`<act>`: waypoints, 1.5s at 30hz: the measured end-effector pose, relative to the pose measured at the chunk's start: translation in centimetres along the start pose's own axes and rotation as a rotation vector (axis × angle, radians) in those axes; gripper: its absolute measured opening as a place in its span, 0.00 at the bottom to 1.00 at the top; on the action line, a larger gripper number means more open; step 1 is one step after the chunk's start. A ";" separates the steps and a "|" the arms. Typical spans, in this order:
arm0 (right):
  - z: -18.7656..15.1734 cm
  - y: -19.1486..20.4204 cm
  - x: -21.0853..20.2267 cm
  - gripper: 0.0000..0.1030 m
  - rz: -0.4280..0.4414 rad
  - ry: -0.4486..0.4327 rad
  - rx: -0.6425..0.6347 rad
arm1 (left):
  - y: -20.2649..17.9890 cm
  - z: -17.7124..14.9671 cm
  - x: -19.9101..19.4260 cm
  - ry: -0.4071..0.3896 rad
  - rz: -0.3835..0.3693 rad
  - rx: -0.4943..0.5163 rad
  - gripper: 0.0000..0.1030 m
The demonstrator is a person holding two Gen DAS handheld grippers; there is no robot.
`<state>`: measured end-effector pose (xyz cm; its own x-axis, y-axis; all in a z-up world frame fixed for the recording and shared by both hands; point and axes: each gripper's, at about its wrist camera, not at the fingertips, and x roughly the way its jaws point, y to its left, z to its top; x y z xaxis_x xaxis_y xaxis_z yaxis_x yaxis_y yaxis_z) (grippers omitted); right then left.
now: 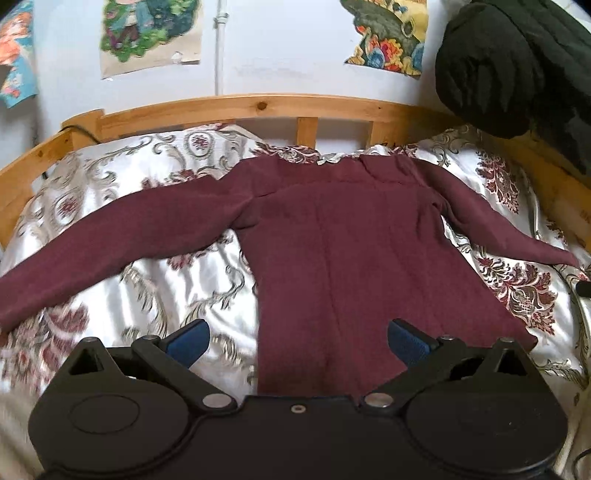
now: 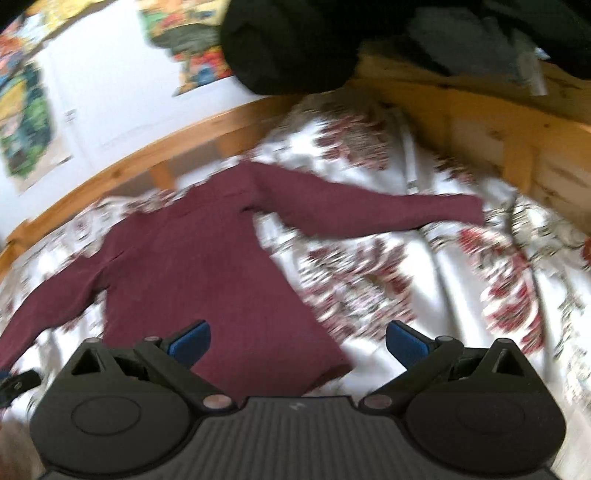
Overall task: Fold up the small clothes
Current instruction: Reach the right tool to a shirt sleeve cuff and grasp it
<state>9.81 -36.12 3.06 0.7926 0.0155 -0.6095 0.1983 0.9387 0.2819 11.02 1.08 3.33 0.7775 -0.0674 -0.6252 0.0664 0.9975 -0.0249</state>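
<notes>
Both claws stand wide and hold nothing. From where I sit, my left claw (image 1: 298, 341) hangs over the lower hem of the maroon sweater (image 1: 354, 251), its blue pads (image 1: 190, 341) straddling the hem's left corner. My right claw (image 2: 297, 343) hangs over the hem's right corner (image 2: 332, 365), though its view is blurred. I see the sweater lying flat on the floral satin bedspread (image 1: 155, 291), neck toward the wooden bed frame (image 1: 258, 107), both sleeves spread outward. A black garment (image 1: 517, 66) hangs at the far right, and colourful posters (image 1: 151, 33) are on the white wall.
</notes>
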 end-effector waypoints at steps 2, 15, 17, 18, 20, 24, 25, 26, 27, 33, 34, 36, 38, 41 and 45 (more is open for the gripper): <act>1.8 -1.4 1.0 1.00 -0.044 -0.024 0.036 | 0.4 1.5 1.3 0.004 -0.002 0.011 0.99; 7.9 -13.2 9.5 1.00 -0.304 -0.111 0.390 | 3.3 6.5 9.9 -0.046 0.042 -0.062 0.99; 8.1 -14.7 10.8 1.00 -0.320 -0.119 0.432 | 3.1 5.8 10.8 -0.049 0.045 -0.048 0.99; 8.1 -15.4 11.5 1.00 -0.330 -0.115 0.455 | 3.0 5.5 11.2 -0.045 0.033 -0.032 0.99; 8.0 -16.6 13.0 0.99 -0.346 -0.097 0.500 | 2.6 5.3 11.8 -0.029 -0.001 0.001 0.99; 8.1 -17.5 15.4 0.88 -0.390 -0.062 0.512 | 1.5 4.7 12.8 0.008 -0.054 0.031 0.99; 8.2 -17.4 15.8 0.85 -0.409 -0.049 0.501 | 1.3 4.6 12.9 0.017 -0.069 0.032 0.99; 8.3 -17.2 16.2 0.76 -0.424 -0.040 0.489 | 1.1 4.4 13.0 0.027 -0.086 0.030 0.99; 8.3 -16.9 16.6 0.64 -0.434 -0.032 0.474 | 1.1 4.3 13.1 0.040 -0.106 0.021 0.99; 8.8 -14.5 16.3 0.19 -0.375 -0.086 0.422 | 1.9 4.0 13.3 0.117 -0.184 -0.084 0.99; 9.0 -13.9 15.7 0.17 -0.371 -0.121 0.414 | 2.1 4.0 13.3 0.124 -0.188 -0.101 0.99; 9.4 -12.1 14.4 0.16 -0.352 -0.206 0.371 | 2.6 4.0 13.0 0.131 -0.201 -0.137 0.99; 10.0 -9.5 12.9 0.15 -0.346 -0.312 0.277 | 2.9 4.0 12.7 0.128 -0.212 -0.165 0.99; 10.2 -4.5 11.0 0.15 -0.322 -0.471 0.075 | 3.3 4.4 12.0 0.112 -0.204 -0.188 0.99; 8.5 3.2 9.9 0.15 -0.217 -0.585 -0.226 | 4.6 5.3 10.6 0.041 -0.152 -0.239 0.99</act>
<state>23.15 -35.90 4.20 0.9434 -0.3113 -0.1142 0.3131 0.9497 -0.0029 22.88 4.81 0.73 0.7438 -0.2200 -0.6312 0.0266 0.9533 -0.3009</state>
